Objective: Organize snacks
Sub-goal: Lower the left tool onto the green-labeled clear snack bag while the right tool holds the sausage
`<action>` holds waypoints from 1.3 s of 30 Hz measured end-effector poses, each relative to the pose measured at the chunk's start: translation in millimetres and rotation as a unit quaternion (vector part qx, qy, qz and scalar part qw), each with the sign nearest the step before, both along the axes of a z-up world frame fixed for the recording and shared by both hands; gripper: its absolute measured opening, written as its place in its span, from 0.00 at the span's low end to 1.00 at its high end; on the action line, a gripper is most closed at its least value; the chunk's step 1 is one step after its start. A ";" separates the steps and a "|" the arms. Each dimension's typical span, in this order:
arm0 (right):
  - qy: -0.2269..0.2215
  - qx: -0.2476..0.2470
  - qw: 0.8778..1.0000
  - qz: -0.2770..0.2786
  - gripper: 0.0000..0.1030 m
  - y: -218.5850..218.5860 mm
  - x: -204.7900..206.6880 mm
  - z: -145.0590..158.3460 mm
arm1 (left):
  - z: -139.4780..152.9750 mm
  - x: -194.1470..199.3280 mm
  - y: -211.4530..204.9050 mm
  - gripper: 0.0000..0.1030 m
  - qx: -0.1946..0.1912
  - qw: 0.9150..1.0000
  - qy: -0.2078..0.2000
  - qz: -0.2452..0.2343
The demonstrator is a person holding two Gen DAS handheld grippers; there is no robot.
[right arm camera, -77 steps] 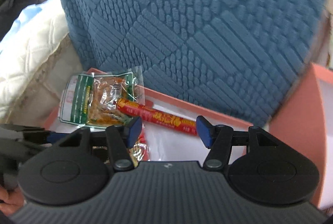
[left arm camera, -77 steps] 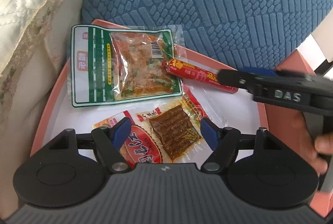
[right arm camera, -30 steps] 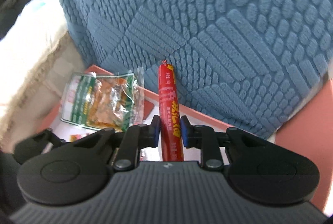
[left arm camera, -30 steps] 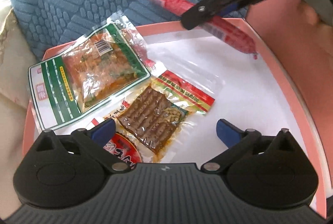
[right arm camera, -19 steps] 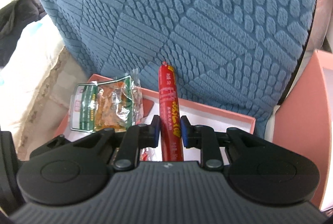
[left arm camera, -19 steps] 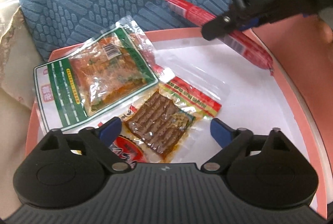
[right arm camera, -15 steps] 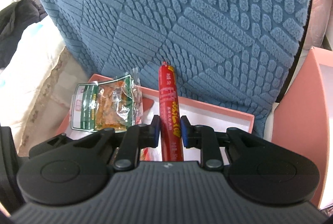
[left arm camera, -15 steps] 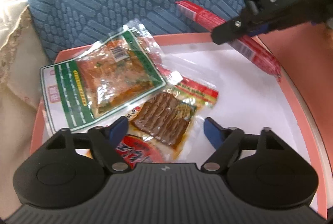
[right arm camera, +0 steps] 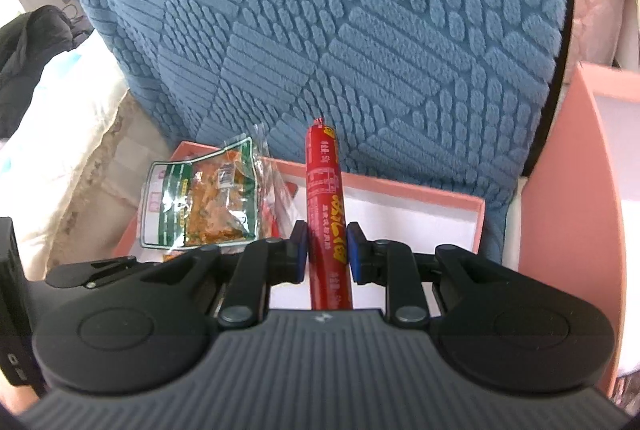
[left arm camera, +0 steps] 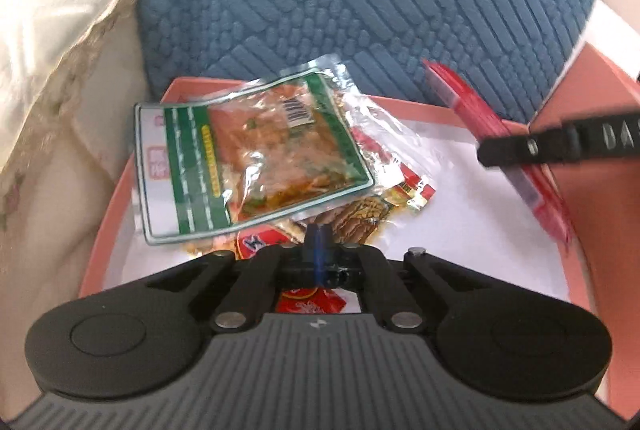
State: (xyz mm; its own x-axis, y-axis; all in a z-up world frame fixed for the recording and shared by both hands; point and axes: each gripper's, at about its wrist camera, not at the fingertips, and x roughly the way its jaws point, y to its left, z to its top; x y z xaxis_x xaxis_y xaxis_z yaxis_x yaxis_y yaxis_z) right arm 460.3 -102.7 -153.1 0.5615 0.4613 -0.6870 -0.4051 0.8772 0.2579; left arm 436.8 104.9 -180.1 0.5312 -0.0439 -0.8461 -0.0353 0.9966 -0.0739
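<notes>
Green packet (left arm camera: pixel 248 158): seen tilted above the other snacks at the left of the pink tray (left arm camera: pixel 108 214); a second before it had lain flatter on the tray. Whether it was being lifted by the tool could not be told. A barcode was seen on its clear window; its white-and-red label was too small to be read.

Left gripper (left arm camera: pixel 318 242): found fully closed, where a second before its jaws had stood wide. The blue pads were seen pressed together over the edge of the brown-strip packet (left arm camera: pixel 356 218) and a red packet (left arm camera: pixel 260 240); what was pinched, if anything, could not be told. A second pick-up was judged to have begun.

Red sausage stick (right arm camera: pixel 326 214): held upright in a narrow clamp by the right gripper (right arm camera: pixel 327 254), as it had been a second before, above the tray's white floor and before the blue cushion (right arm camera: pixel 320 30). Yellow characters were seen along its wrapper but were not legible.

Right gripper, from the left view: the letters "DAS" were read on its black finger (left arm camera: pixel 560 146).
</notes>
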 end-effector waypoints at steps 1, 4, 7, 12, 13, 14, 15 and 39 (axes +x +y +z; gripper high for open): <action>0.002 0.001 1.000 -0.002 0.23 0.2 -3.4 -1.1 | 0.7 -0.3 2.4 0.00 -0.008 1.000 0.001 0.006; 0.005 0.001 1.000 -0.006 0.23 2.0 -15.2 -3.8 | 4.2 -4.1 2.8 0.00 -0.021 1.000 -0.006 0.018; 0.011 0.006 1.000 -0.013 0.23 4.5 -26.7 -6.9 | 11.8 -14.1 2.5 0.00 -0.038 0.999 -0.007 0.035; 0.008 0.002 1.000 -0.024 0.23 10.5 -43.6 -8.6 | 24.0 -31.0 1.7 0.00 -0.056 0.997 -0.014 0.055; 0.008 0.004 1.000 -0.023 0.23 10.5 -47.4 -8.2 | 27.1 -36.2 -0.3 0.00 -0.060 0.996 -0.017 0.060; 0.007 0.005 1.000 -0.024 0.23 10.5 -51.7 -7.5 | 29.6 -40.3 -1.8 0.00 -0.064 0.996 -0.017 0.060; 0.004 0.004 1.000 -0.025 0.23 11.5 -56.7 -6.9 | 31.1 -44.4 -3.7 0.00 -0.070 0.996 -0.017 0.060; 0.000 -0.009 0.998 -0.065 0.23 7.2 -105.5 -32.1 | 23.1 -8.8 -10.5 0.31 -0.022 0.999 -0.033 -0.005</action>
